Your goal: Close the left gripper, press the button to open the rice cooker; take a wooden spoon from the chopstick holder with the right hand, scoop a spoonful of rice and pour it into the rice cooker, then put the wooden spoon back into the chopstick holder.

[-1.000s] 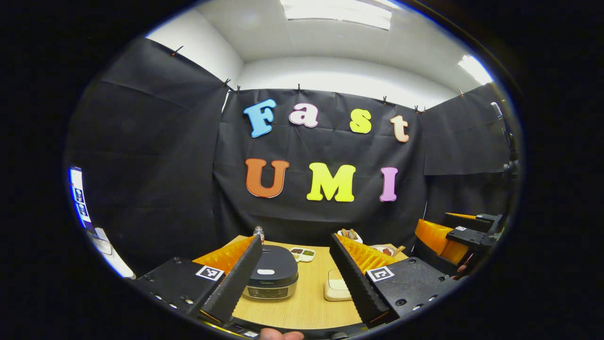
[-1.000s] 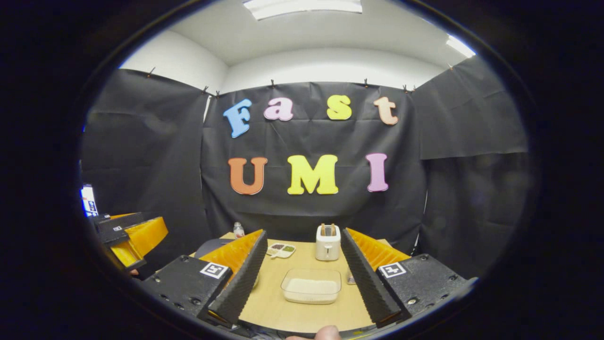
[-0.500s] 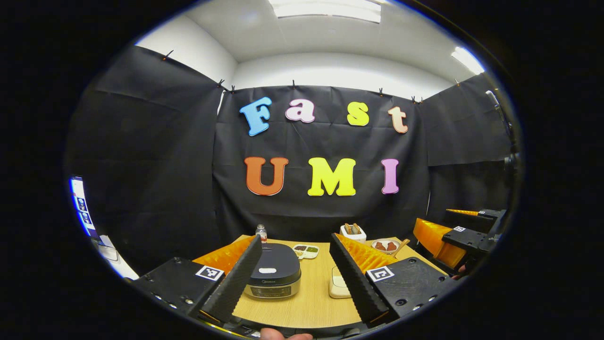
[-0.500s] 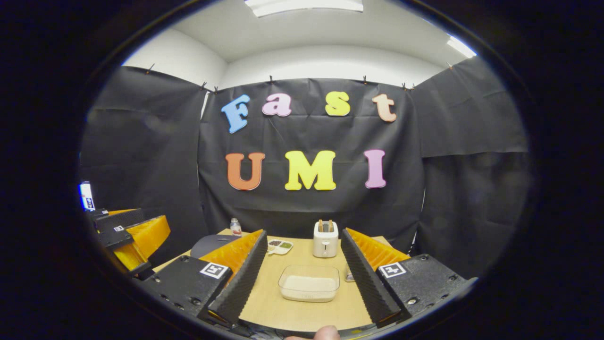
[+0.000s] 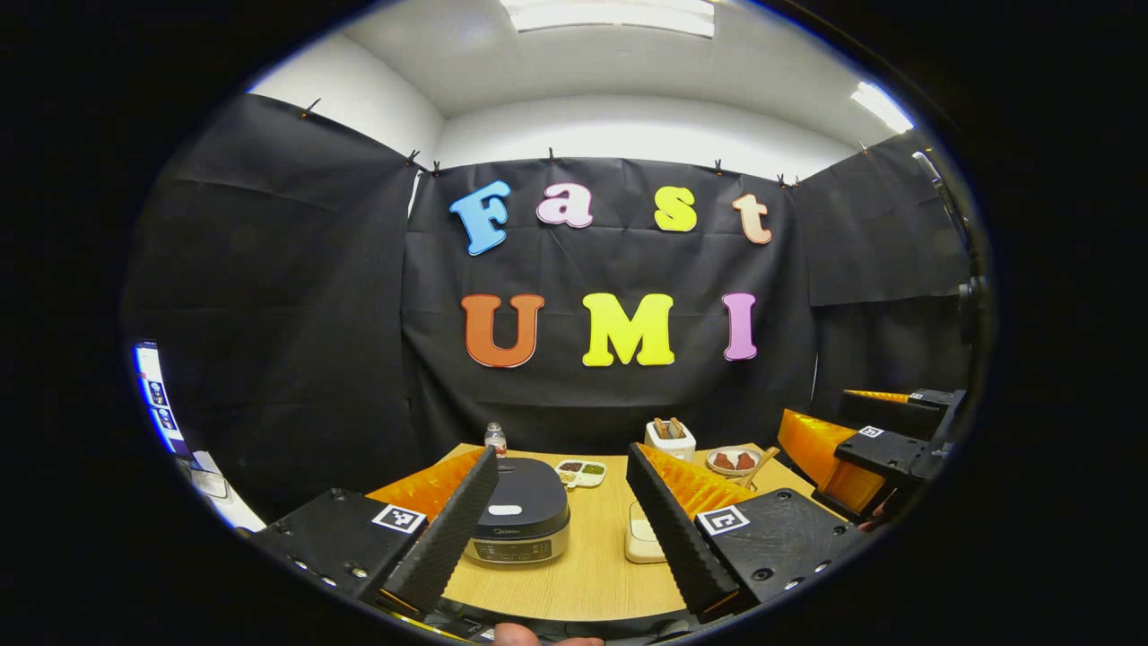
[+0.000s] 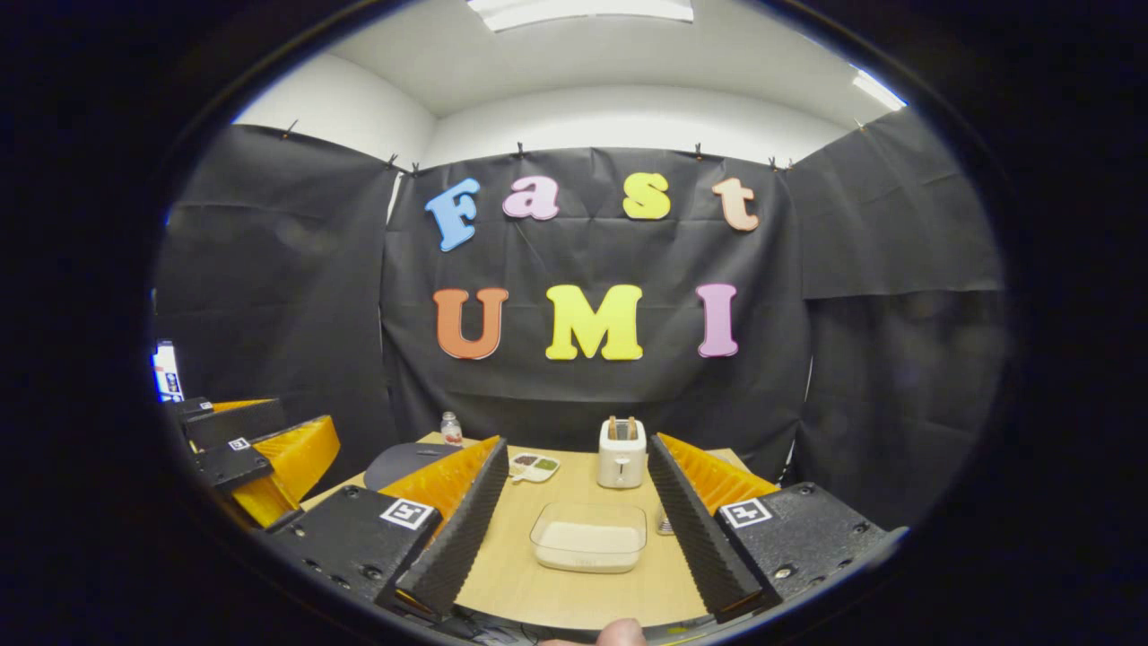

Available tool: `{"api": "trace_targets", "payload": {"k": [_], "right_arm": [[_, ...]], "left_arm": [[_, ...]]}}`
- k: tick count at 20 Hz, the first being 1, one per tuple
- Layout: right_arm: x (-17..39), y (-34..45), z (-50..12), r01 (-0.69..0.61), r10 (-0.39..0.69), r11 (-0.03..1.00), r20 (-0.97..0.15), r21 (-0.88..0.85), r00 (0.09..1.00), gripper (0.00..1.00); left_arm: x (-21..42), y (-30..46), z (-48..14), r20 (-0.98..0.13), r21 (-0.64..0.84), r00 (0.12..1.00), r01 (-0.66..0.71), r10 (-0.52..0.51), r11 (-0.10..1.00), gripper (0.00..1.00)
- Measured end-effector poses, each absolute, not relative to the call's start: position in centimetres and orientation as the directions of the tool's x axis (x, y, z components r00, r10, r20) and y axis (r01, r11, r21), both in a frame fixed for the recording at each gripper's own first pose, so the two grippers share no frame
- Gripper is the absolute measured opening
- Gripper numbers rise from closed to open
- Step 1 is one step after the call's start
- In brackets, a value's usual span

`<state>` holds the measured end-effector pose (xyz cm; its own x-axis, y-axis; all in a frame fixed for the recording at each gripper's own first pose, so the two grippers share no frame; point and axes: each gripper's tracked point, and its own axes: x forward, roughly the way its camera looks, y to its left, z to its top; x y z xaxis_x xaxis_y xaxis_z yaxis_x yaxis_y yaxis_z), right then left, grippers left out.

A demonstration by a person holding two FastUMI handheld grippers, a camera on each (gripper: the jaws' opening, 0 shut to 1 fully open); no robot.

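Two hand-held grippers, left (image 5: 560,529) and right (image 6: 578,534), both spread wide, empty, above table (image 5: 583,574).

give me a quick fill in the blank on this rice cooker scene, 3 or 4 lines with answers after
1. The lid of the dark grey rice cooker is ____.
2. The fingers of the left gripper are spread ____.
3. The clear rectangular container of white rice lies between the fingers of the ____ gripper.
4. The wooden utensils stand in the white chopstick holder at the ____ edge of the light wooden table.

Missing words: closed; open; right; far
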<state>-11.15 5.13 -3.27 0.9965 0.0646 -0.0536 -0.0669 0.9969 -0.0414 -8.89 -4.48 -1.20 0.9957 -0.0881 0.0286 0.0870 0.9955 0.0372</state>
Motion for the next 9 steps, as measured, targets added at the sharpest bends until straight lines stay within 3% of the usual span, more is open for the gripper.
{"api": "trace_targets", "payload": {"k": [9], "right_arm": [[-11.2,3.2,-3.3,-0.045,0.043,0.998,-0.055,-0.034,0.998,1.00]], "left_arm": [[-8.6,-6.8,-1.2,0.033,0.036,0.992,0.117,-0.118,0.992,0.94]]}}
